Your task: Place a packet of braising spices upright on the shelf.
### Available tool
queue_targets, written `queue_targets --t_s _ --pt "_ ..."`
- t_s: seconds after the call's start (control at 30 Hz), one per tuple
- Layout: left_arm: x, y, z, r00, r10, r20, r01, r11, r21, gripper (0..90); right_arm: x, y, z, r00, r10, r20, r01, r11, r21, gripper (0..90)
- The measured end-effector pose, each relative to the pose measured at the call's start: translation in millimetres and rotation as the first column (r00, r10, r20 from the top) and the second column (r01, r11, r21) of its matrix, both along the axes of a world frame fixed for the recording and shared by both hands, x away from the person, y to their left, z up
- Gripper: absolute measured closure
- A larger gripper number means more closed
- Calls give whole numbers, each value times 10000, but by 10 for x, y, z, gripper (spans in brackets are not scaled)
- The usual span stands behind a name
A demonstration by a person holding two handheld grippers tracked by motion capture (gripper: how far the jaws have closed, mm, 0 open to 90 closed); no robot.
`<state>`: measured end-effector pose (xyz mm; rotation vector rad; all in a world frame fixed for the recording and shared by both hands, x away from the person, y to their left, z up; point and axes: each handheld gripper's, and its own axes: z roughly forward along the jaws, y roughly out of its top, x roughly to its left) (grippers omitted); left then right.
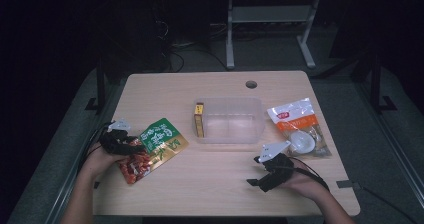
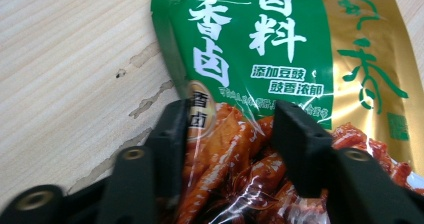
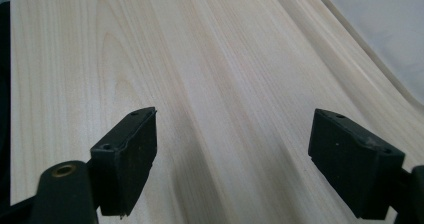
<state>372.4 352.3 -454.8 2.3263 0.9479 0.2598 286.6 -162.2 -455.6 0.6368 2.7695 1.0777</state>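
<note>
On the pale wood table (image 1: 215, 184) we see our left gripper (image 2: 230, 134) with its jaws around the snack bag (image 2: 280, 59) near the left edge; whether they pinch it, we cannot tell. Our right gripper (image 3: 232, 154) gapes wide over bare wood. Dark floor surrounds us.

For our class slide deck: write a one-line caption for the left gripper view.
Left gripper jaws closing around the clear end of a green snack packet on the wooden table.

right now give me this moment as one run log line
left gripper: jaws around green snack pouch, grip unclear | right gripper: open, nothing between jaws, over table | clear bin: holds yellow box
</note>
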Motion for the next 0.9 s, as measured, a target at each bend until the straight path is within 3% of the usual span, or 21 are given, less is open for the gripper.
queue_targets --t_s 0.23,0.43,0.57,0.7,0.9 --pt "-7 15 8 9996 285 -89 -286 9995 -110 784 0 0 3 10000 1 -25 -1 10000 -11 191" --pt "-33 38 32 9986 519 -62 -521 9976 -466 885 -2 -2 33 9999 60 -147 -60 10000 -2 131" --pt "-35 52 60 9984 535 -169 -547 9947 -868 893 -7 4 63 9994 271 -214 -269 9996 112 96" --pt "-90 74 172 9980 627 69 -608 9855 -1586 894 -19 25 78 9995 124 -284 -120 9998 147 97" --pt "-226 165 378 9941 889 619 -696 9621 -2635 895 -6 18 81 9991 177 -387 -174 9998 61 97"
